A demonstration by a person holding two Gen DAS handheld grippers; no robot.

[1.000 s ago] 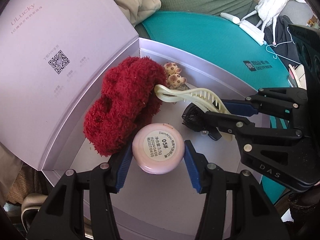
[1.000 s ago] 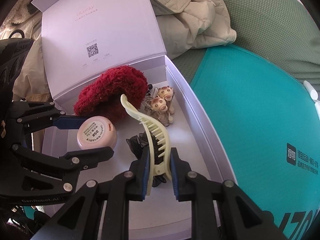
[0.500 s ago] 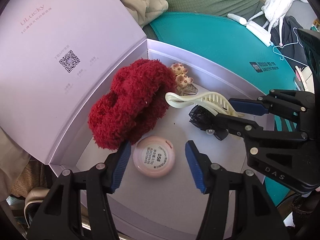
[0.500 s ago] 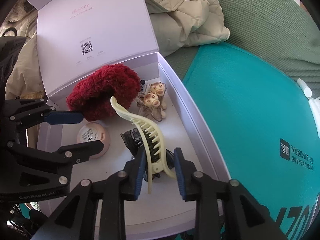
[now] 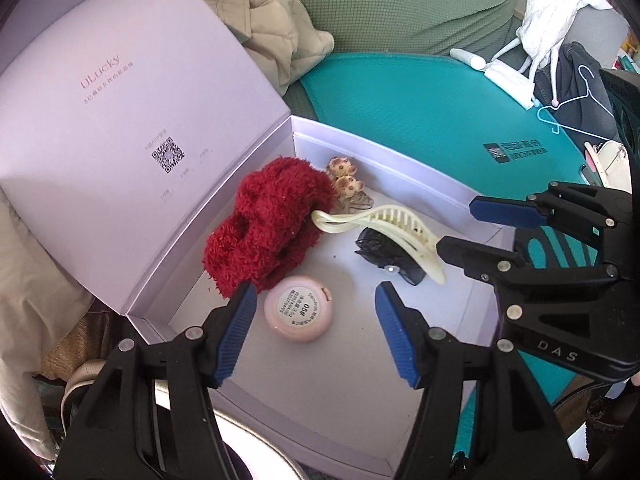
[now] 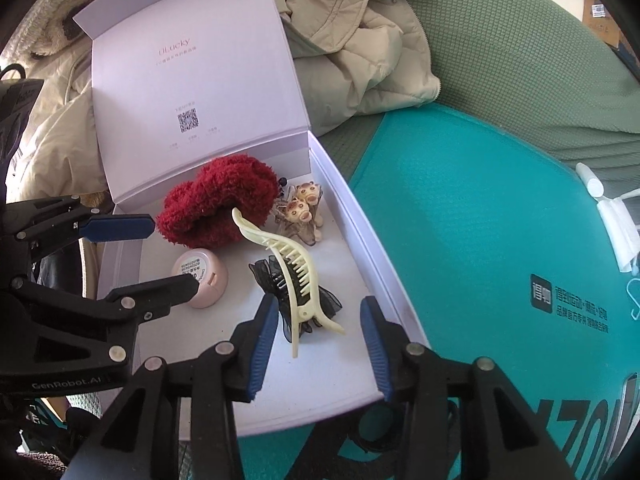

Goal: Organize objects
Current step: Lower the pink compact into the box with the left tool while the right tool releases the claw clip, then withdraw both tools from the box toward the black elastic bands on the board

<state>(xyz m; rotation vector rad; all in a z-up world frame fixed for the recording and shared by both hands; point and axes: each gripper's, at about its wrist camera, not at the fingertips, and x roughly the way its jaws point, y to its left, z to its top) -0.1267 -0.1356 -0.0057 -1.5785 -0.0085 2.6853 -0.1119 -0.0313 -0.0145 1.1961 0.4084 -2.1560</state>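
Both grippers are releasing their items into the lilac cardboard box [image 5: 420, 168].

The left gripper [image 5: 316, 330] is opening above the round pink compact [image 5: 298, 309]; the right gripper [image 6: 318, 346] is opening around the cream plastic claw clip [image 6: 294, 276], both lying loose inside; next, each likely needs another loose item.

The open cardboard gift box [image 5: 420, 168] is pale lilac, its raised lid [image 5: 120, 128] printed with faint grey lettering and a black-and-white square code. Inside lie a deep red fuzzy scrunchie [image 5: 268, 224], a cream plastic claw clip [image 6: 298, 276], a black gauzy bow [image 6: 276, 280], a pale pink round compact [image 5: 298, 308] with a white label, and two tan, brown-spotted animal-head clips [image 6: 302, 202]. The mat [image 6: 480, 216] beneath is teal.
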